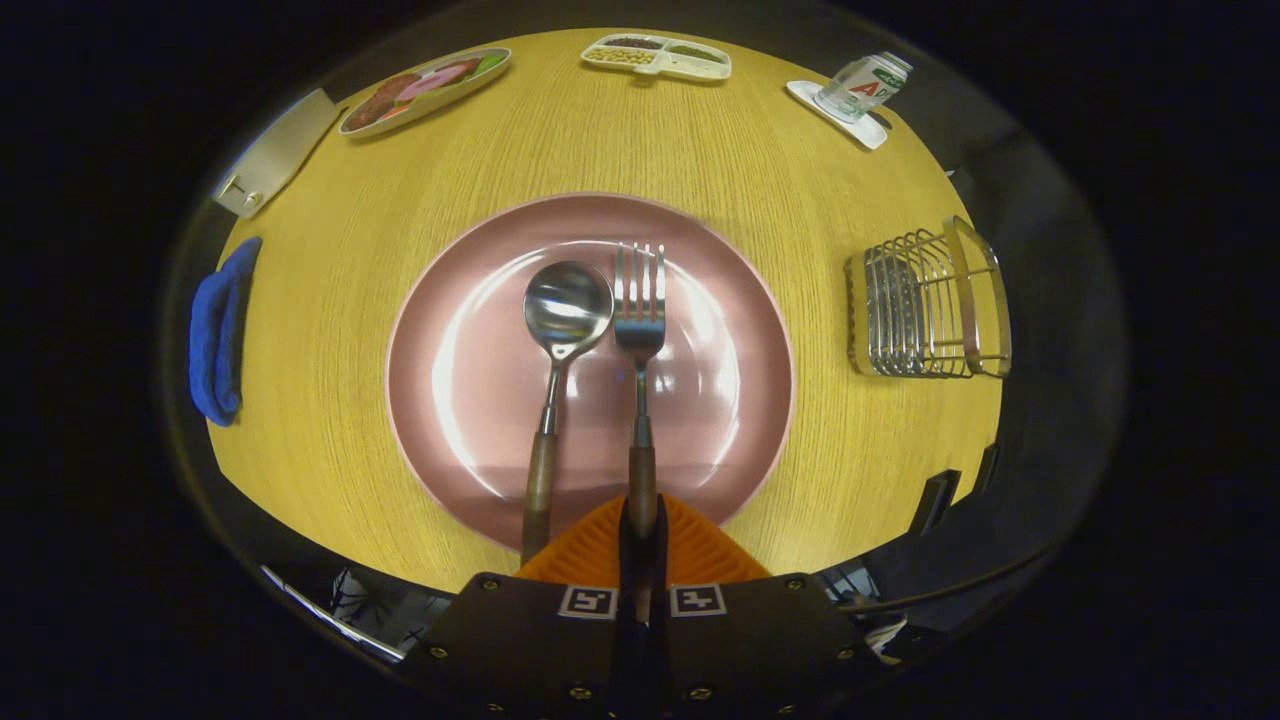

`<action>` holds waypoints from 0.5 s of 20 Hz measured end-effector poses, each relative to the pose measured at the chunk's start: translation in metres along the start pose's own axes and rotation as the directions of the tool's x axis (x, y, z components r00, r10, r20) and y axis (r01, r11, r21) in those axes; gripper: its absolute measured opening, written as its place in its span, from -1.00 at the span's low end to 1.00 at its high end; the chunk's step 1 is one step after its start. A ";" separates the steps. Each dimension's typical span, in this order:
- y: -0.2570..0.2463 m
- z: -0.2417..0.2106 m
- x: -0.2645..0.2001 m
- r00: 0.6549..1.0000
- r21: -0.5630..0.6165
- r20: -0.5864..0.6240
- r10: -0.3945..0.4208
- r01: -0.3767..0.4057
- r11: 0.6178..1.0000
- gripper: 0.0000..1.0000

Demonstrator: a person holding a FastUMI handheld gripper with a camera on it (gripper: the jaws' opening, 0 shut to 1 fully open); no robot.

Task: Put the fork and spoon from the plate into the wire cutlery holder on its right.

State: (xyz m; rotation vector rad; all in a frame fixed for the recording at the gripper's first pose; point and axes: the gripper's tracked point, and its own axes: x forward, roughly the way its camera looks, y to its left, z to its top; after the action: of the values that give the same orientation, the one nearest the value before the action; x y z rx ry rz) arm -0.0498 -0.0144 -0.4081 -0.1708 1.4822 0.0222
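Between the fingers of the hand-held gripper [641, 525], the wooden end of the steel fork with the brown handle [640, 330] is pinched; the fingers have closed to a thin slit with only that handle in it. The fork's tines lie on the round pink plate [440, 300], just right of the steel spoon with the matching brown handle [566, 310], which rests free, its handle running past the plate's near rim.

Risk, as I judge it: the grip sits at the very tail of the handle, so on lifting the heavy tine end could droop or twist out. The spoon lies close alongside, and a sideways swing could knock it off the plate.

Right of the plate, the chrome wire cutlery holder [925, 305] looks to have nothing in it; its narrow mouth could catch the tines. Farther off, a white divided tray [657, 56] holds what looks like food in 3 compartments.
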 end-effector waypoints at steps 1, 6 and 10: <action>-0.002 0.003 -0.005 1.000 0.004 0.005 -0.005 0.005 1.000 -0.90; -0.015 0.017 -0.036 0.998 0.024 0.032 -0.058 0.057 0.998 -0.90; -0.032 0.026 -0.068 0.993 0.073 0.050 -0.104 0.100 0.992 -0.90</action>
State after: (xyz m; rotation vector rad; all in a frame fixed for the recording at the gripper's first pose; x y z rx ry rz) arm -0.0268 -0.0370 -0.3357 -0.1879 1.4172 -0.1071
